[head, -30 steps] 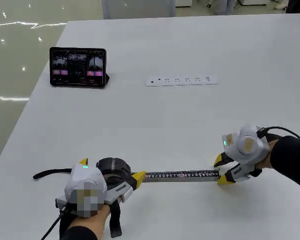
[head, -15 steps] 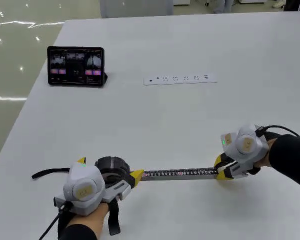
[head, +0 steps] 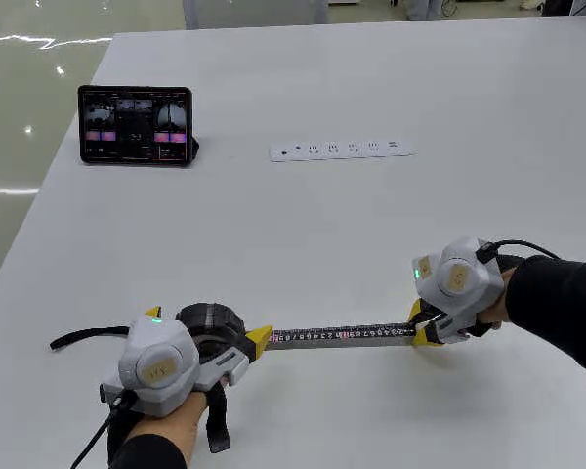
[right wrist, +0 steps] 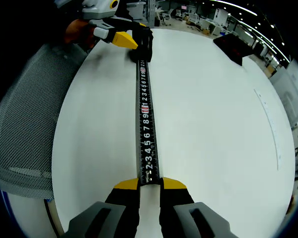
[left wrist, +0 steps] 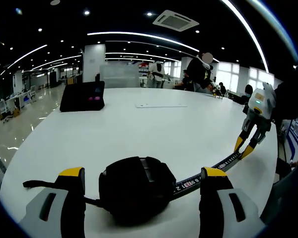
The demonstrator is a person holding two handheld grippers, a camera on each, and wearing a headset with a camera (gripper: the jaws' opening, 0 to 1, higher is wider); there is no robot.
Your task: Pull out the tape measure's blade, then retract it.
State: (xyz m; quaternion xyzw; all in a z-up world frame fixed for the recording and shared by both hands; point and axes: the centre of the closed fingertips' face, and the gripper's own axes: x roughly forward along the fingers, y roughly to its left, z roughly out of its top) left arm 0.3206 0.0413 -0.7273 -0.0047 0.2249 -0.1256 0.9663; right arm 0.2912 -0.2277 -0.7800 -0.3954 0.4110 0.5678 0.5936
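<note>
Fingers (right wrist: 125,184) of right gripper (head: 418,328) nearly closed, pinching end of blade (head: 342,335). Blade drawn out flat on table (head: 303,234), numbers up, running back to tape measure case (head: 207,320). Fingers (left wrist: 72,174) of left gripper (head: 209,326) spread wide, straddling case; contact unclear. Grippers low over table, pointing at each other. Black strap (head: 83,339) trailing from case.
</note>
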